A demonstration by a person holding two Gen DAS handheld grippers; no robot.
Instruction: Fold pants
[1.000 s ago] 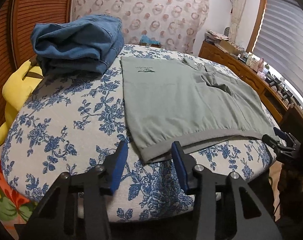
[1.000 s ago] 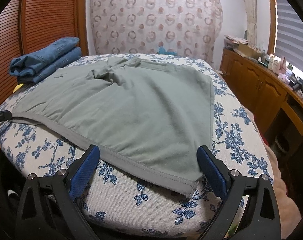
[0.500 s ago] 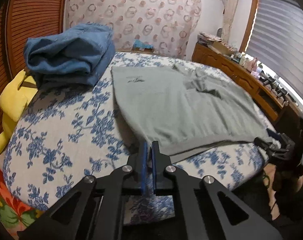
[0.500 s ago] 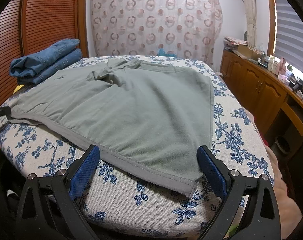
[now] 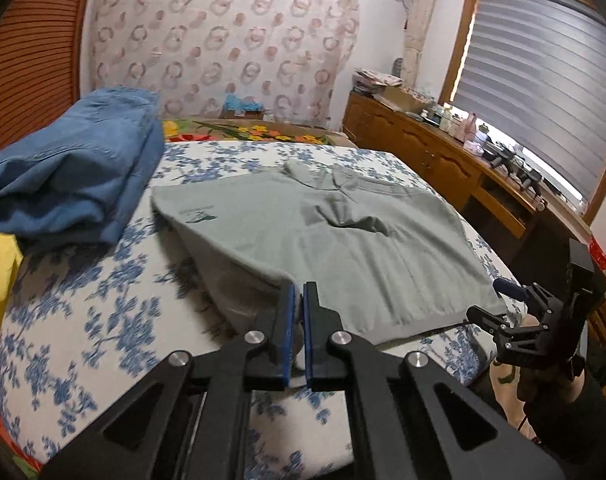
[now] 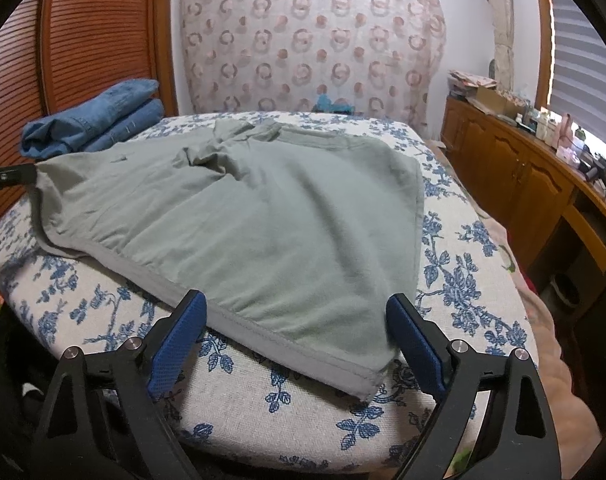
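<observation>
My left tool [image 5: 299, 300] has just snapped shut on the near hem corner of the grey-green pants [image 5: 343, 240], and that corner now rides up off the bed [image 5: 83, 320], with the cloth tented below it where a moment ago it lay flat. My right tool [image 6: 299, 320] has not moved; its jaws stand wide but are starting to close, straddling the other hem corner without pressing it yet, the blue pads clear of the fabric on both sides. The pants lie spread straight ahead of both tools, their bunched far end (waistband or crotch, I cannot tell which) toward the curtain [image 6: 311, 40]. A folded pile of blue jeans [image 5: 75, 184] sits ahead and left of my left tool. I judge the fold is only starting: one corner secured, the other pending.
</observation>
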